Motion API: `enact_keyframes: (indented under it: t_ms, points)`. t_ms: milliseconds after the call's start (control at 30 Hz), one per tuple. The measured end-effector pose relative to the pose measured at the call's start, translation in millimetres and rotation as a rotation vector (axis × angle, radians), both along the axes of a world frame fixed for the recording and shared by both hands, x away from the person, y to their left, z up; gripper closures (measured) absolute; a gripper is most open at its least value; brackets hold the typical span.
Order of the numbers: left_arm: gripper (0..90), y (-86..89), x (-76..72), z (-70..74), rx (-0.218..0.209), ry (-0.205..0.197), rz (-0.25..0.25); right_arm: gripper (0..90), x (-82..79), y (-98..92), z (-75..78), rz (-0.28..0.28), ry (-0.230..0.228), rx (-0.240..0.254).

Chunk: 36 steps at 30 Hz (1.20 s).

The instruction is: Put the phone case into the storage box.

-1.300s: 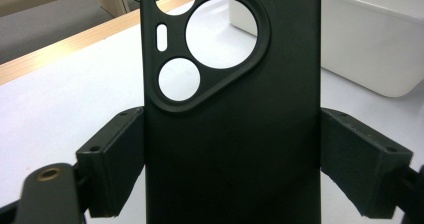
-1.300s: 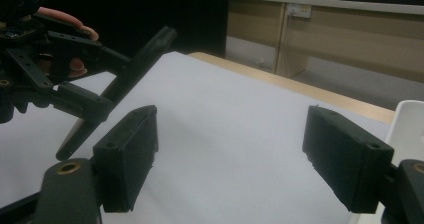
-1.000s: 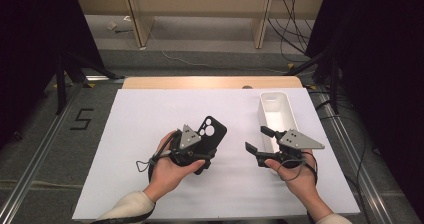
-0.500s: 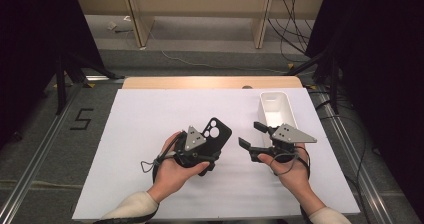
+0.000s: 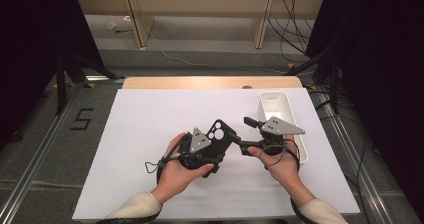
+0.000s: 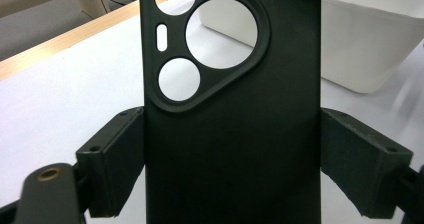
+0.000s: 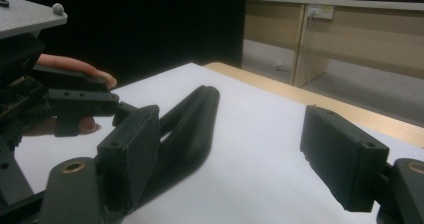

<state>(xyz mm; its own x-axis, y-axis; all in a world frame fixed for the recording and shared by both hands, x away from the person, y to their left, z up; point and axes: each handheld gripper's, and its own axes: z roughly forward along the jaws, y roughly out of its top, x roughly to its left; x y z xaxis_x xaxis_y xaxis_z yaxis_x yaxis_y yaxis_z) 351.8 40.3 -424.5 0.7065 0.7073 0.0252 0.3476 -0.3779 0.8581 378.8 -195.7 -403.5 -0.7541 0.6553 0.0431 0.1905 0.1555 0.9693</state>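
Near the counter's front edge, left tool (image 5: 216, 143) pinches the matte black plastic phone case (image 5: 220, 136)
Right tool (image 5: 246, 135) stands spread, one jaw beside the case's edge; a careless nudge could twist it loose; white plastic bin (image 5: 292, 116) waits at the right edge.

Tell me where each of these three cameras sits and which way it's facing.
High view: above the table's near side, looking forward and down; both forearms, left tool, right tool.
Left gripper view: on the left tool, looking along its jaws, which clamp the black phone case; white bin beyond.
Right gripper view: on the right tool, open jaws facing the case's edge and the left hand's fingers.
Shared: all show the case and white table.
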Motion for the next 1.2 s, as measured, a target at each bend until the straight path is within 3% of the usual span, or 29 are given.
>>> enact_keyframes:
  t_ms: [567,1200]
  points:
    - [15.5,-11.2,-3.3,-1.9,0.003,-0.004,-0.028,29.0,12.9,16.3,0.4,0.004,0.051,-0.003]
    - [15.5,-15.3,-5.4,-1.8,0.004,-0.017,-0.043,43.7,18.6,24.4,-5.0,0.006,0.114,-0.008]
